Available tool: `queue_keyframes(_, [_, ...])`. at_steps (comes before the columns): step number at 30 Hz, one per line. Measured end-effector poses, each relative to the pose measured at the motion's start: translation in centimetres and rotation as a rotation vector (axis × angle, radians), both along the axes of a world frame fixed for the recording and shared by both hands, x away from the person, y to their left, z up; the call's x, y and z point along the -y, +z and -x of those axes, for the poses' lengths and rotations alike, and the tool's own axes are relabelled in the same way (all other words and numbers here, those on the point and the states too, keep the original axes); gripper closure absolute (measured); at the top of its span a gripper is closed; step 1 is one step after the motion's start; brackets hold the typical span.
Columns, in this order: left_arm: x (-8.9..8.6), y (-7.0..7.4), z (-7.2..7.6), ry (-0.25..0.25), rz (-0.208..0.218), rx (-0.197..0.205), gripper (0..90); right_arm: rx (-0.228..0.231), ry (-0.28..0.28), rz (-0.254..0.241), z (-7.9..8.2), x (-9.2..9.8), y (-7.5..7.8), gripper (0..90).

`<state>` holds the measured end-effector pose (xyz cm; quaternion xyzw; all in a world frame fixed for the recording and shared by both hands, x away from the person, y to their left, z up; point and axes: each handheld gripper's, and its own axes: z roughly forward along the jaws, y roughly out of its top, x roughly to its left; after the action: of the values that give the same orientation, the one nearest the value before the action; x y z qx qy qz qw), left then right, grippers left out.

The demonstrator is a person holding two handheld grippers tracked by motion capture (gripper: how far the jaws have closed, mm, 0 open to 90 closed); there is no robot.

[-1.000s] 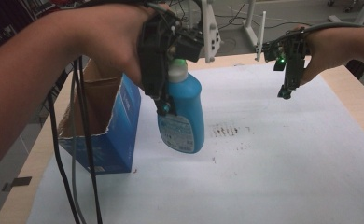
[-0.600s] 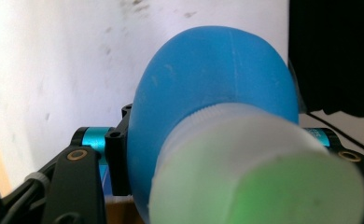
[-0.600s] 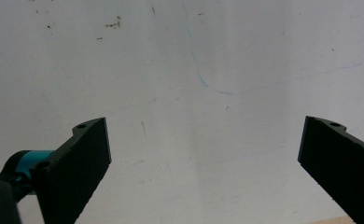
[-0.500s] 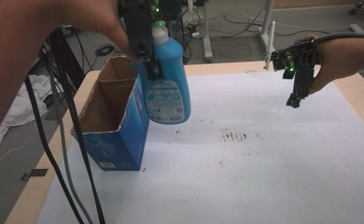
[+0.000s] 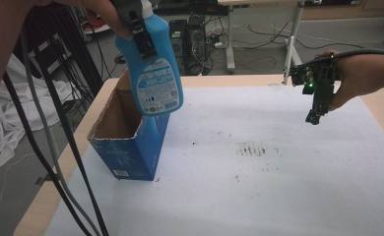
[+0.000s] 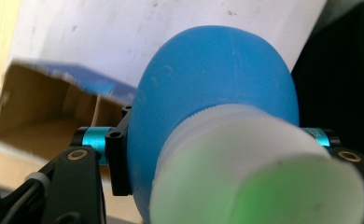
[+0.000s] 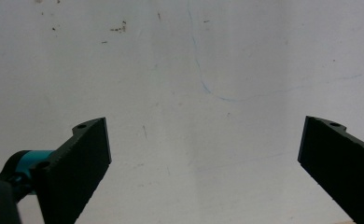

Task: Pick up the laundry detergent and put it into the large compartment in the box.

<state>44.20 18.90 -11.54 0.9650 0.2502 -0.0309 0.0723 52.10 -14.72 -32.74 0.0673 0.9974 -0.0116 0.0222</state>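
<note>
A blue detergent bottle [image 5: 155,73] with a white cap hangs in the air over the open blue cardboard box [image 5: 131,147] at the table's left. My left gripper [image 5: 140,29] is shut on the bottle's upper part. In the left gripper view the bottle [image 6: 217,93] and its white cap bulk large between the jaws, with the box's brown inside [image 6: 40,107] below. My right gripper [image 5: 314,115] hovers above the white sheet at the right, pointing down. Its jaws stand wide apart over bare sheet in the right gripper view, gripper [image 7: 203,158] open.
A white sheet [image 5: 259,187] covers the wooden table [image 5: 52,196], with dark smudges near the middle. Black and grey cables [image 5: 52,147] trail down at the left. Desk legs and wires stand on the floor beyond the far edge.
My left gripper has lifted the bottle up and leftward, from beside the box to above its opening. The right gripper stayed about in place at the right.
</note>
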Motion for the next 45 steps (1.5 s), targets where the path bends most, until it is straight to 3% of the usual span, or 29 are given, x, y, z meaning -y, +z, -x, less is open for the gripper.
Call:
queue_keyframes(4, [-1.5, 0.7, -0.1, 0.136, -0.016, -0.012, 37.3, -0.004, 0.009, 0.000, 0.0, -0.1, 0.1, 1.5])
queue_keyframes(13, [-4.3, 1.4, -0.4, 0.328, -0.033, -0.041, 37.3, -0.011, 0.017, -0.006, 0.0, 0.0, 0.4, 1.5])
queue_keyframes(16, [-5.0, 1.3, -0.6, 0.400, -0.047, -0.046, 37.3, -0.013, 0.021, -0.007, 0.0, 0.0, 0.5, 1.5])
queue_keyframes(20, [-5.7, 0.8, -0.8, 0.457, -0.077, -0.048, 37.3, -0.011, 0.024, -0.003, 0.0, 0.0, 0.4, 1.5])
queue_keyframes(32, [-6.3, -1.8, -1.4, 0.462, -0.099, -0.075, 37.3, -0.009, 0.026, -0.006, -0.1, 0.1, 0.4, 1.5])
queue_keyframes(40, [-6.8, -4.9, -1.4, 0.448, -0.115, -0.100, 37.3, 0.008, 0.028, -0.016, 0.2, 0.0, 0.7, 1.5])
queue_keyframes(42, [-6.8, -5.9, -1.3, 0.420, -0.127, -0.098, 37.3, 0.011, 0.037, -0.020, 0.2, 0.0, 0.8, 1.5])
queue_keyframes(45, [-6.8, -7.7, -1.2, 0.420, -0.114, -0.107, 37.3, 0.012, 0.027, -0.014, 0.3, 0.1, 0.8, 1.5])
